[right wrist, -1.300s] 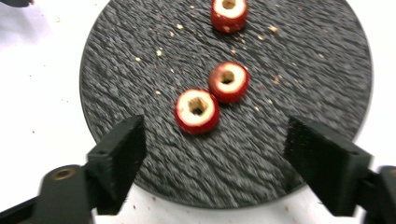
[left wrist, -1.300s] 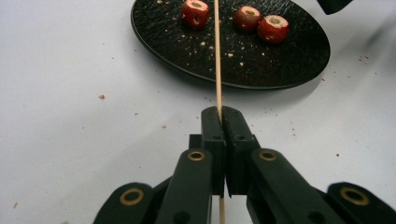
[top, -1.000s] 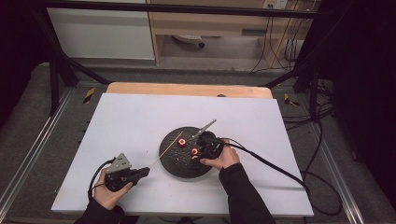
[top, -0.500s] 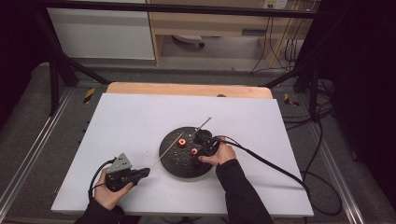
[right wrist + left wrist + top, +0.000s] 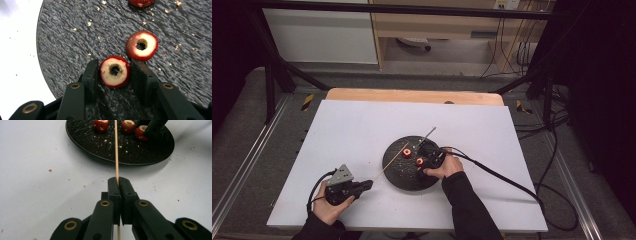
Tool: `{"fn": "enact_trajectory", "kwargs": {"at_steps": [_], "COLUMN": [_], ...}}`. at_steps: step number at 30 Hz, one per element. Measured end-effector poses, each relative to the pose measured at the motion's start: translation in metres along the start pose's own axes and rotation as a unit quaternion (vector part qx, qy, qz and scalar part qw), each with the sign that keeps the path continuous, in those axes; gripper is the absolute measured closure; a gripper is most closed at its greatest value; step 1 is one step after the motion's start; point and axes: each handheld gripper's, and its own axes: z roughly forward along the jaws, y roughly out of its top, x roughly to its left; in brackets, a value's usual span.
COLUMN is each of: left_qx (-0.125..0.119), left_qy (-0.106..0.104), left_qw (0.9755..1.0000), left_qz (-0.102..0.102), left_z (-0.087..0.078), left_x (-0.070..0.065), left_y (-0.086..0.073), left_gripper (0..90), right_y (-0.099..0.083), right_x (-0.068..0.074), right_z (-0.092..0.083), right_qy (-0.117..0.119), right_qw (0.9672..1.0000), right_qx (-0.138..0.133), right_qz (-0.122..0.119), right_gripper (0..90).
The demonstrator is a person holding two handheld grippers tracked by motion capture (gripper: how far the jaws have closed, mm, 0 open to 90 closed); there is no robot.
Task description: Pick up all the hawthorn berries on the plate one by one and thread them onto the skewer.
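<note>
High view: white table [image 5: 362, 130] carrying a round black plate [image 5: 399, 175] near its middle, with a thin wooden skewer [image 5: 389, 163] slanting from the left gripper [image 5: 362, 186] up across the plate's left part. Left gripper held low at the table's near left in the person's left hand [image 5: 329, 210], grey three-cornered plate on top, cable looping beside it. Right gripper [image 5: 429, 159] held over the plate's right part by the right hand [image 5: 447, 167], its cable trailing off to the right across the table. Two red fruit pieces visible on the plate from above, one [image 5: 406, 152] left of the other [image 5: 420, 161]. Thin grey rod [image 5: 428, 135] poking off the plate's far rim; cannot tell what it is.

Left gripper view: jaws pressed together on the skewer [image 5: 116, 152], which runs straight ahead over the plate's near rim [image 5: 107, 158] and passes between two cored red pieces [image 5: 101, 124] [image 5: 128, 126]. Pale crumbs scattered on plate and table. Third piece [image 5: 140, 131] at the far right, next to the other gripper's black jaw.

Right gripper view: jaws parted on either side of a cored red piece [image 5: 115, 71], pale flesh and dark hole facing up; left jaw touching or just beside it, right jaw close. Not clearly squeezing. Second cored piece [image 5: 142, 45] just beyond, near the right jaw tip. Edge of another piece [image 5: 141, 2] at the top.
</note>
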Motion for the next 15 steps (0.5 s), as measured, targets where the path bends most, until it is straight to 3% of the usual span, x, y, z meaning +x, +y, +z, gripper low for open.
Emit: {"fn": "enact_trajectory", "kwargs": {"at_steps": [9,15], "left_qx": [-0.001,-0.005], "left_qy": [-0.001,0.0], "left_qw": [1.0,1.0], "left_qz": [0.002,0.007], "left_z": [0.0,0.0], "left_x": [-0.001,-0.004], "left_y": [0.0,0.0], "left_gripper": [88.1,88.1], "right_y": [0.0,-0.004], "right_x": [0.001,0.002], "right_z": [-0.006,-0.027], "right_qy": [0.004,-0.001], "right_qw": [0.9998,0.9972], "right_qx": [-0.018,-0.072], "right_qz": [0.007,0.02], "right_gripper": [59.9,60.0]}}
